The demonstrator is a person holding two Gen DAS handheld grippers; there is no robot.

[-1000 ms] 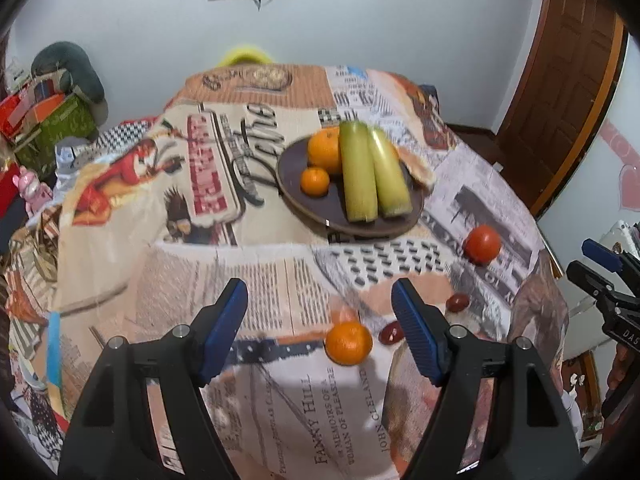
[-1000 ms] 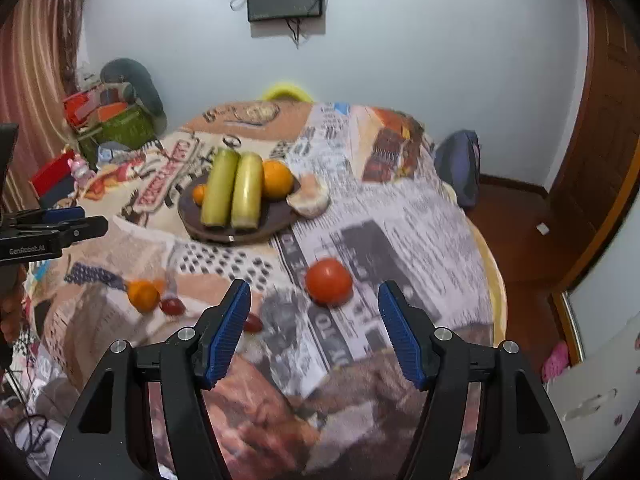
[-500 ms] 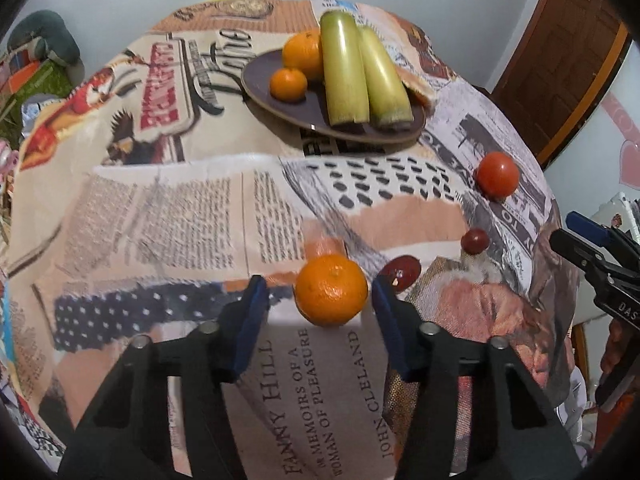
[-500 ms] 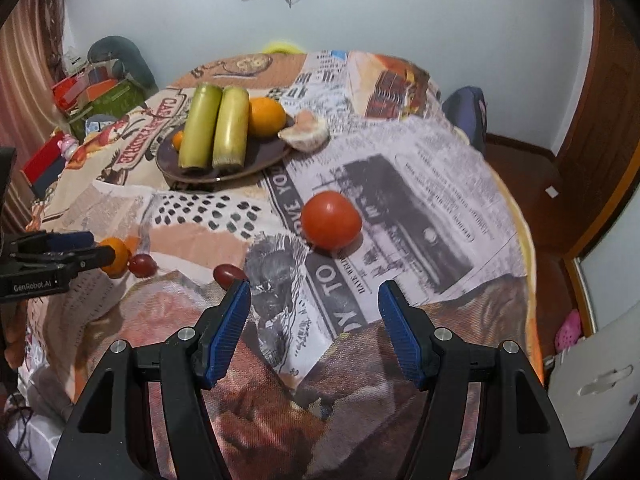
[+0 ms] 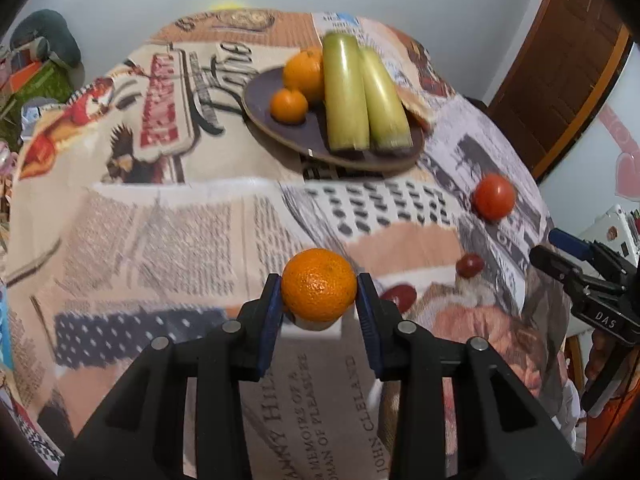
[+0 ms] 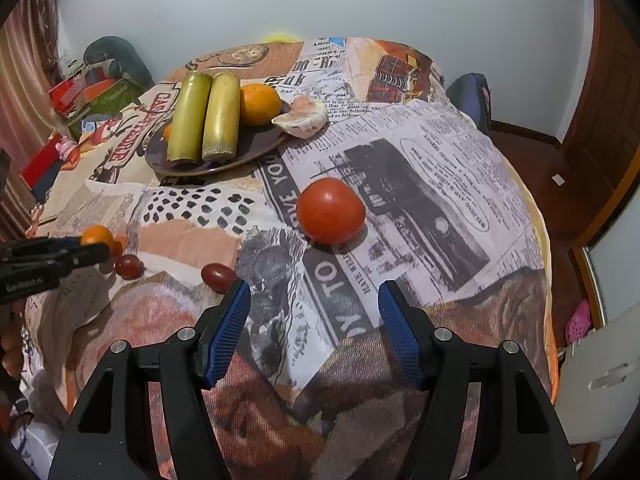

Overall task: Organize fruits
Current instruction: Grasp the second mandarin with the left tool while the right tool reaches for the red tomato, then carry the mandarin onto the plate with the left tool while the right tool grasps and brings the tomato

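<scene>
Mandarin (image 5: 319,285) sits between my left gripper's (image 5: 319,292) blue pads, at twelve o'clock from my left wrist; the jaws are closing and both pads already touch its sides, low over the newsprint tablecloth (image 5: 160,220). Toward one o'clock lies the dark plate (image 5: 260,108) with two oranges and two green stalks. At two o'clock two small dark red fruits rest near each other. Further right, the tomato (image 6: 331,210) lies at twelve o'clock from my right gripper (image 6: 314,316), whose jaws stand apart, holding nothing.
</scene>
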